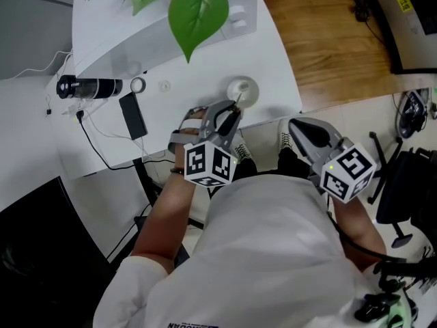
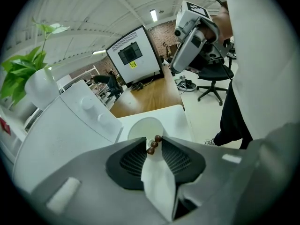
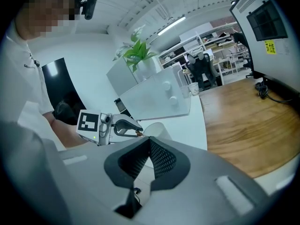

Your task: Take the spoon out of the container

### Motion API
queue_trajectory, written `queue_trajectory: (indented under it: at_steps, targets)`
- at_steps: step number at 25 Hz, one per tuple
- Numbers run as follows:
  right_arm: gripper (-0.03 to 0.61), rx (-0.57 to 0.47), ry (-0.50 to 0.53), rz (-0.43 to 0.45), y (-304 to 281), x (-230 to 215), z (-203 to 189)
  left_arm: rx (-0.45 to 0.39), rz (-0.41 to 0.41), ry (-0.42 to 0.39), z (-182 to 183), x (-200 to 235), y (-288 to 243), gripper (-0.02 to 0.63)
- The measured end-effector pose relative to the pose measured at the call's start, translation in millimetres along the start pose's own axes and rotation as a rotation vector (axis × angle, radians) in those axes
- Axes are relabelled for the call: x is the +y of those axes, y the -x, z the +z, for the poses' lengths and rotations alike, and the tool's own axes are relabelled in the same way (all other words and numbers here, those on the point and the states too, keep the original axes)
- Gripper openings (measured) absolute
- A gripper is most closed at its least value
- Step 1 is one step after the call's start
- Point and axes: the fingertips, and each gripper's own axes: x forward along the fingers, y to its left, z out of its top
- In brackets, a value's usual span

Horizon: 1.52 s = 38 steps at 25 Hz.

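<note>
A white cup-like container (image 1: 242, 89) stands near the table's front edge and also shows in the left gripper view (image 2: 143, 128). A spoon with a brown beaded handle (image 2: 153, 145) sticks up out of it. My left gripper (image 2: 153, 143) is at the cup's near rim (image 1: 234, 109), its jaw tips shut on that handle. The spoon's bowl is hidden. My right gripper (image 1: 295, 124) hangs off the table edge, right of the cup, shut and empty (image 3: 149, 140). From there I see the cup (image 3: 158, 130) and the brown handle (image 3: 136, 134) at the left gripper's tip.
A black cylinder (image 1: 89, 87), a black phone (image 1: 133, 115) and cables lie on the white table (image 1: 191, 94) to the left. A white box (image 1: 157, 26) and a plant leaf (image 1: 198, 12) are behind. An office chair (image 1: 410, 183) stands on the right.
</note>
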Motion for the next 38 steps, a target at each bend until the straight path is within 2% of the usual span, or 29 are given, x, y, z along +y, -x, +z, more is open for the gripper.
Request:
queue_trajectory:
  at_steps: [13,14,15,26,35,38]
  targets:
    - [0.006,0.005,0.010,0.011,0,0,2,0.001,0.017,0.040,0,0,0,0.096]
    - [0.006,0.006,0.010,0.012,0,0,1,0.000,0.017,0.042,0,0,0,0.089]
    - [0.006,0.006,0.011,0.012,0,0,1,-0.002,0.017,0.046,0,-1,1,0.056]
    - [0.006,0.002,0.020,0.015,3,1,3,-0.013,0.023,0.085,2,-2,4,0.054]
    - [0.006,-0.002,0.044,0.031,5,9,5,-0.070,0.042,0.209,9,1,19,0.054]
    - [0.006,-0.003,0.059,0.040,5,15,7,-0.101,0.050,0.273,12,2,28,0.054]
